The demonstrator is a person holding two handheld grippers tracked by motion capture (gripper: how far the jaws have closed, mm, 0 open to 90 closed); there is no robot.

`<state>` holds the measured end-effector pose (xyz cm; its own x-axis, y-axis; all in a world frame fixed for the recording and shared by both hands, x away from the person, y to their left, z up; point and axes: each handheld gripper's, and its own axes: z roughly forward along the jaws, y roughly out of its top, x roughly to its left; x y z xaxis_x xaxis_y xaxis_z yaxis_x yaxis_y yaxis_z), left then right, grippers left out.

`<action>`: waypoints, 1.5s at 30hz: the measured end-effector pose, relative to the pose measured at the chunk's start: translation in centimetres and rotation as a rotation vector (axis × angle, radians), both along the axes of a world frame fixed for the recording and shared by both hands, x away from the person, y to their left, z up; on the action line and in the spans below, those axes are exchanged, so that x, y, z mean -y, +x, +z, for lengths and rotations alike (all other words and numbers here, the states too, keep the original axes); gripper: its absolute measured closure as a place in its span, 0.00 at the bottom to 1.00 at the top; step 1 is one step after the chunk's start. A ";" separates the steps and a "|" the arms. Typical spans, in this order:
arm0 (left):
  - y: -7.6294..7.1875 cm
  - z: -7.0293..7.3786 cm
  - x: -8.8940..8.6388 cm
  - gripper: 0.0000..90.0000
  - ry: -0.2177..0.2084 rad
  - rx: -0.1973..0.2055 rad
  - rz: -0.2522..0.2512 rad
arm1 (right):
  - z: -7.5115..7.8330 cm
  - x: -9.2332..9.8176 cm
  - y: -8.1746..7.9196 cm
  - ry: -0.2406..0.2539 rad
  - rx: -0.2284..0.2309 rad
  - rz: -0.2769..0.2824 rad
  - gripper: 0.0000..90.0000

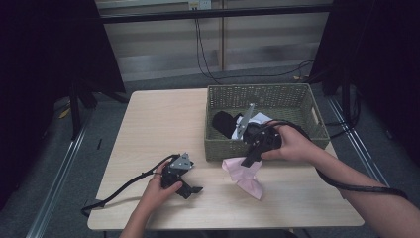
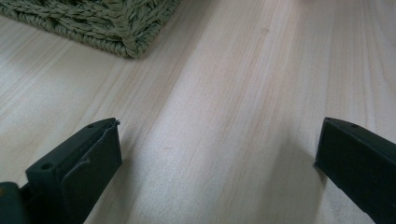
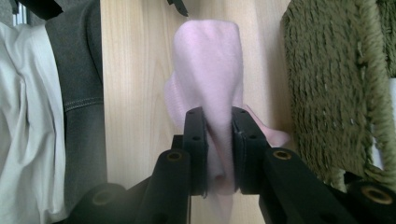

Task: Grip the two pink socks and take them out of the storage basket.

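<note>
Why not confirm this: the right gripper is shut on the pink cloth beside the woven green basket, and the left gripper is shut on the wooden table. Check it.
One slip: the left gripper is open, not shut. The left gripper view shows its jaws wide apart over the bare light wooden table. The rest holds: the right gripper is shut on the pink cloth beside the woven green basket.

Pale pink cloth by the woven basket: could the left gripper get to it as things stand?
Probably yes. The left gripper is open over bare wooden table, nothing between it and the pale pink cloth, though the right gripper clamps that cloth.

Cloth [image 1: 245, 177] before basket [image 1: 213, 146]
</note>
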<state>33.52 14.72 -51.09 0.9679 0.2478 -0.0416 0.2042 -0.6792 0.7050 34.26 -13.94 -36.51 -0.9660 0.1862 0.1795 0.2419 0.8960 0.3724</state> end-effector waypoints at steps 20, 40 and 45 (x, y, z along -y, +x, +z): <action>0.0 0.0 0.0 0.00 0.000 0.000 0.000 | -0.8 1.2 -0.8 0.019 -0.019 -0.036 0.48; 0.0 0.0 0.0 0.00 0.000 0.001 0.000 | -3.0 5.4 -2.4 0.022 0.018 -0.125 0.37; 0.0 0.0 0.0 0.00 0.000 0.000 0.000 | -3.8 6.5 -3.1 0.032 0.034 -0.153 0.36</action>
<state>33.52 14.72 -51.09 0.9680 0.2475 -0.0412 0.2037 -0.6794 0.7049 31.20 -20.41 -40.35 -0.9325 0.3260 0.1555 0.3612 0.8374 0.4102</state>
